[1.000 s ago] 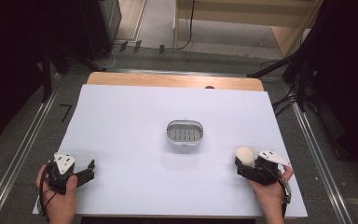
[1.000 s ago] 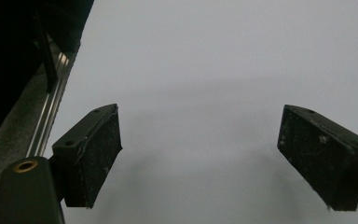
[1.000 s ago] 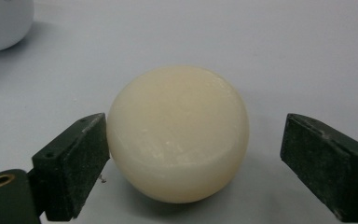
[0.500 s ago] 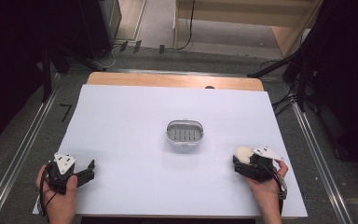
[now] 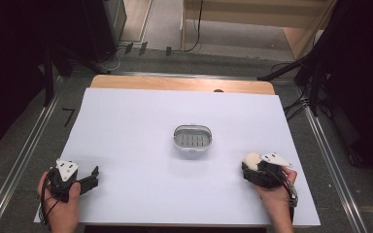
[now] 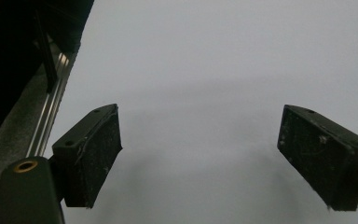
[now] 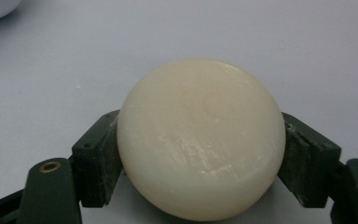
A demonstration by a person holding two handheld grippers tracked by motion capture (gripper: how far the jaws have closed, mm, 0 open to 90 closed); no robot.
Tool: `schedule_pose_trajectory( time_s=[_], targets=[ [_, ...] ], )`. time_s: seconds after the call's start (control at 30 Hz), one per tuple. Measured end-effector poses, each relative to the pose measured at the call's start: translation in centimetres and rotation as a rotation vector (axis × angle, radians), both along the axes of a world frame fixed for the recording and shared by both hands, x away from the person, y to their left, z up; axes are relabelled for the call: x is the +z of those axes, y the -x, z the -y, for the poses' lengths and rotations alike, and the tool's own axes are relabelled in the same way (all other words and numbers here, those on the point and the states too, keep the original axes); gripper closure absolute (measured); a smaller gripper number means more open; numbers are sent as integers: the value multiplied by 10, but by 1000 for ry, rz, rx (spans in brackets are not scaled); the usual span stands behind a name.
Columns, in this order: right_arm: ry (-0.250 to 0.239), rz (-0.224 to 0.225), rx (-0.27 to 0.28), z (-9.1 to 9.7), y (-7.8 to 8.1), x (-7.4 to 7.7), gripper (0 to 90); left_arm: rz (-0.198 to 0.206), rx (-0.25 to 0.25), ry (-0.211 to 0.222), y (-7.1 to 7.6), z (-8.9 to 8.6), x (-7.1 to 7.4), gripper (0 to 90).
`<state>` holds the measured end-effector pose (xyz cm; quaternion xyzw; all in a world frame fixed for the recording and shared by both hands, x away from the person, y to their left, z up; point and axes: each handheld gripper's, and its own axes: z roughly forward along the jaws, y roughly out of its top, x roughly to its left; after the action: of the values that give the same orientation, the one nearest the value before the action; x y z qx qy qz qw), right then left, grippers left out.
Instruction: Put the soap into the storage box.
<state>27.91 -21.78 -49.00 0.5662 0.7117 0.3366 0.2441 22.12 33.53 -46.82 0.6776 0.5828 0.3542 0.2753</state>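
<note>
A round cream soap bar [image 7: 200, 135] lies on the white table cover [image 5: 141, 126] near its front right. My right gripper [image 7: 199, 161] is closing its jaws on it, and both black pads press against the bar's sides. From the high view the soap bar [image 5: 251, 159] pokes out just ahead of the right gripper [image 5: 250, 167]. A white oval soap dish [image 5: 193, 138] with a grey ribbed insert stands at the table's middle. My left gripper [image 5: 90, 177] rests at the front left, open, with bare table cover between its jaws in the left gripper view [image 6: 200, 158].
A wooden table edge [image 5: 182, 83] shows beyond the far side of the white cover. Metal rails [image 5: 26, 150] run along both sides of the table. Dark stands and cables [image 5: 315, 82] crowd the floor at the back right.
The right gripper's jaws have shut onto the soap bar. The right hand shifted slightly; the left hand stayed where it was.
</note>
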Motion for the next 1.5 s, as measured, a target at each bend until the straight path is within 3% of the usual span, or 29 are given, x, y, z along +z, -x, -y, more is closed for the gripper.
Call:
schedule_pose_trajectory(
  time_s=[0.57, 1.3, 1.5],
  targets=[
    [-30, 2, 20, -9, 4, 10, 255, 8, 1, 8, 1, 0, 0, 144],
    [-51, 0, 15, -29, -6, 24, 255, 16, -3, 13, 1, -1, 0, 144],
    [-77, -2, 19, -34, -9, 30, 255, 15, -3, 13, 1, -1, 0, 144]
  ],
)
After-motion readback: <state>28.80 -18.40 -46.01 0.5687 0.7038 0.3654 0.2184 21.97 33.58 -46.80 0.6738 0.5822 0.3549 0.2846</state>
